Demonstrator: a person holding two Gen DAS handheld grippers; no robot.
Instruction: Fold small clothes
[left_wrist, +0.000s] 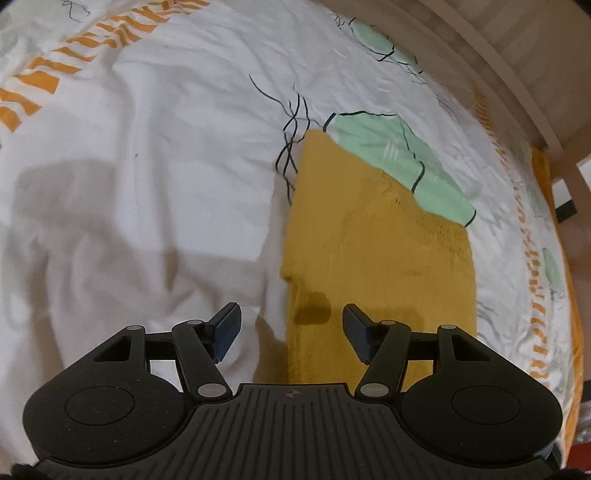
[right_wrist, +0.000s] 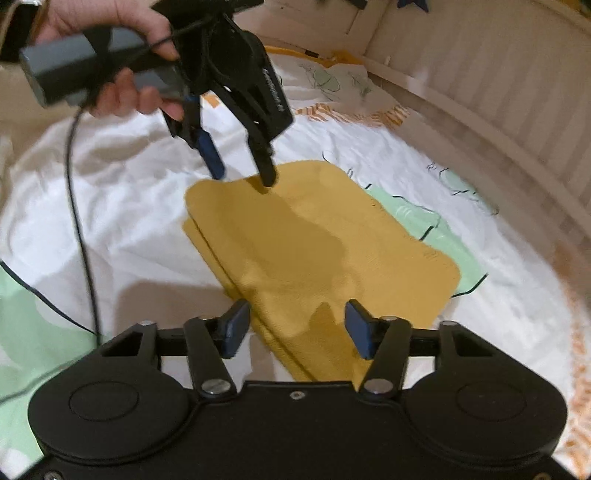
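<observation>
Cloth (right_wrist: 317, 251): mustard-yellow knit, soft w/ fine ribbed texture; folded to a rough rectangle, corners rounded, doubled layers showing along its left edge in right wrist view.
Cloth place: lies flat on the bed, partly over a mint-green patch (right_wrist: 424, 221) of the print.
Cloth axis: long axis runs diagonal in right wrist view, from the near edge by the right tongs up-left to the far end under the left tongs; in left wrist view (left_wrist: 373, 236) it runs nearly straight away from the camera, far end cut at a slant.
Cloth surface: a few shallow wrinkles & a hump mid-way; far-right edge looks loosely knit or frayed, blur makes it hard to tell.
Bed cover (left_wrist: 166, 155): white cotton-like sheet, crumpled, printed w/ orange dashes, thin black lines, mint-green shapes.
Headboard/rail (right_wrist: 498, 92): pale wood slats, curved by the fisheye, along the far side of the bed.
Left tongs (right_wrist: 242, 177): black frame, blue pads, released; tips pointing down at the cloth's far end, one tip at or just over the edge, nothing between them. In own view (left_wrist: 291, 328) pads stand wide apart above the cloth's left edge.
Right tongs (right_wrist: 297, 328): black, blue pads, released; cloth's near end seen between the pads, pads not pressing it.
Hand (right_wrist: 110, 55): grips the grey handle of the left tongs, top left of right wrist view.
Cable (right_wrist: 79, 206): thin, black, hangs from that handle down across the sheet.
</observation>
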